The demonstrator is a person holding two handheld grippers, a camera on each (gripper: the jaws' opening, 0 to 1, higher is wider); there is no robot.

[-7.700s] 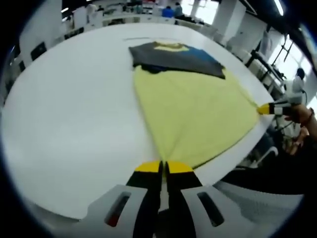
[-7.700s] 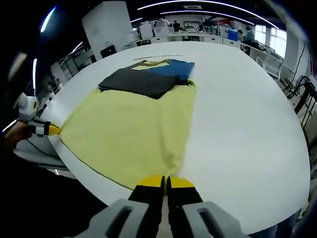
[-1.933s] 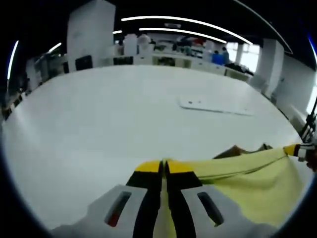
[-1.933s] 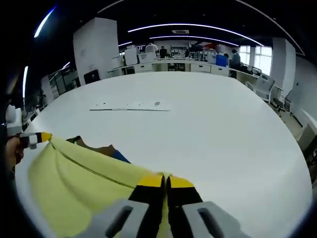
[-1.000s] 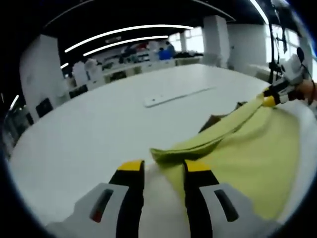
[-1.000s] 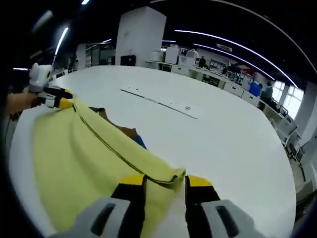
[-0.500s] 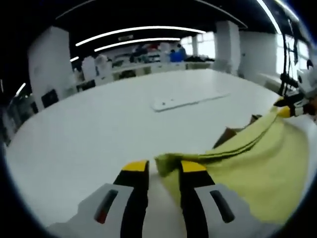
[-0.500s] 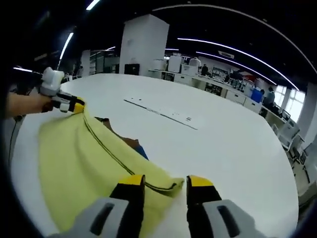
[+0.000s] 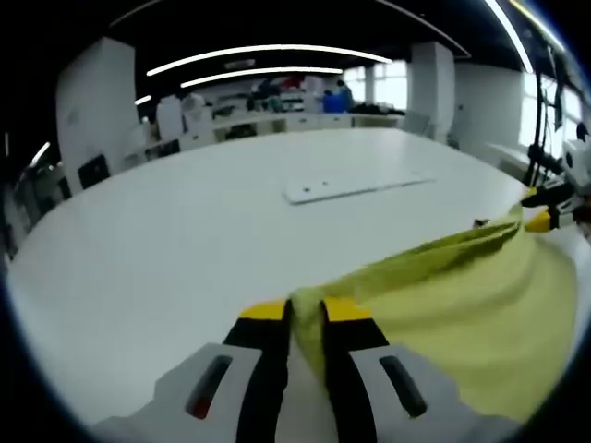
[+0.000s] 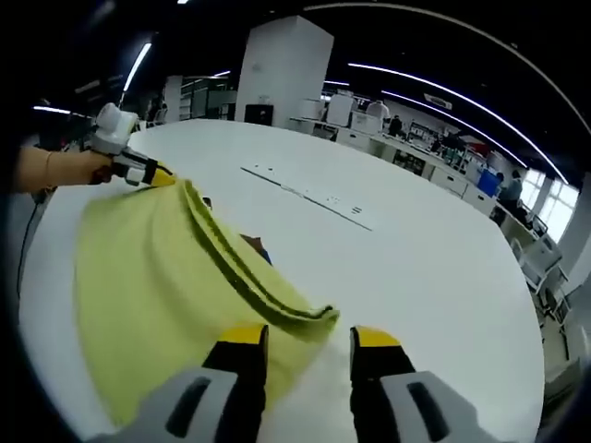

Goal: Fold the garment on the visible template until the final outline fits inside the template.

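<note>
A yellow garment [image 9: 462, 295] lies spread on the white table, its folded far edge running between the two grippers. In the left gripper view, my left gripper [image 9: 305, 312] has its jaws pressed on a bunched corner of the cloth. The right gripper view shows that same left gripper [image 10: 152, 173] holding the edge a little raised. My right gripper [image 10: 309, 340] stands open, and the other corner of the yellow garment [image 10: 157, 277] rests between and just ahead of its jaws. The right gripper [image 9: 545, 196] appears at the far right of the left gripper view. A dark scrap [image 10: 256, 245] peeks from under the fold.
A flat white strip with small marks [image 9: 355, 187] [image 10: 305, 196] lies on the table beyond the cloth. The round white table [image 9: 166, 240] stretches wide around it. A person's hand [image 10: 55, 171] holds the left gripper. Desks and shelves stand far behind.
My left jaws, open a second ago, have closed in on the garment's corner. The right jaws stay open. The folded edge now rises towards the left gripper.
</note>
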